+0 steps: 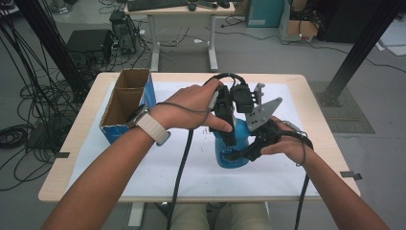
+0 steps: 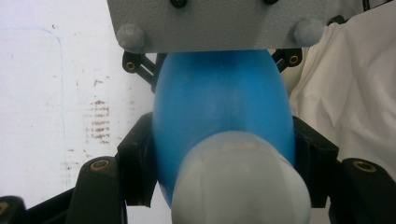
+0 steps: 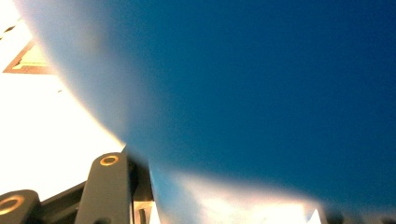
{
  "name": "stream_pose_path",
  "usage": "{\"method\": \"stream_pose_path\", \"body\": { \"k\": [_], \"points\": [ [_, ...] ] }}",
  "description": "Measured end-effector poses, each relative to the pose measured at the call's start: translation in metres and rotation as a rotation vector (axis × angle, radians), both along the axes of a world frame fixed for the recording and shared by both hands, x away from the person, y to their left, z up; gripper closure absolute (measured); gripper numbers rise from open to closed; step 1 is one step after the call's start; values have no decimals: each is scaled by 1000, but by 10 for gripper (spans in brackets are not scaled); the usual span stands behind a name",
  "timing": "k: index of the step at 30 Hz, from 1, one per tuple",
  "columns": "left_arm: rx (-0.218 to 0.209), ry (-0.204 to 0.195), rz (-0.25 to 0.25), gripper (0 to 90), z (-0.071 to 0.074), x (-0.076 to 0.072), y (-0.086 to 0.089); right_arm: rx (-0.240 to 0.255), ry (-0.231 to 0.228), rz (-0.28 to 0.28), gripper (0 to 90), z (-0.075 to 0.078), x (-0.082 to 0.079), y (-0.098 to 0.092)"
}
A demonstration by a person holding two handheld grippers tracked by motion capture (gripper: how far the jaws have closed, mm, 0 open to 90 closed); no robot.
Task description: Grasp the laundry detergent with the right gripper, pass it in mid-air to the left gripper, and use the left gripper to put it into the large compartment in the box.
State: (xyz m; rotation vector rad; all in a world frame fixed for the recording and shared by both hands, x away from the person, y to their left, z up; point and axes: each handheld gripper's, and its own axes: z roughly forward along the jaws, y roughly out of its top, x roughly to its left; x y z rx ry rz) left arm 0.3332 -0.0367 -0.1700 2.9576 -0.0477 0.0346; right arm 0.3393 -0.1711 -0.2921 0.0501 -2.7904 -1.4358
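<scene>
A blue plastic bottle [image 1: 224, 155] with a whitish cap stands on the white sheet near the table's middle. My left gripper [image 1: 230, 138] comes down from above and is shut on the bottle's upper part. In the left gripper view the black pads [image 2: 135, 168] press on both sides of the blue body [image 2: 224, 102], with the pale cap [image 2: 240, 182] nearest the camera. My right gripper [image 1: 235, 154] comes in from the right, shut on the bottle's lower body. In the right gripper view the blurred blue bottle [image 3: 261, 88] fills the space above the left jaw.
An open cardboard box [image 1: 125, 103] with blue sides stands at the table's left rear. A white sheet [image 1: 143, 167] covers most of the wooden table [image 1: 72, 139]. Cables and a desk [image 1: 182, 14] lie beyond the far edge.
</scene>
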Motion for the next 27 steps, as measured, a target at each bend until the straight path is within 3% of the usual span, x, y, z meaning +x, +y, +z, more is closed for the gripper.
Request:
{"method": "stream_pose_path", "body": {
  "k": [27],
  "points": [
    [4, -1, 3, 372, 1, 0, 1, 10, 0, 4, 425, 0, 0, 1]
  ]
}}
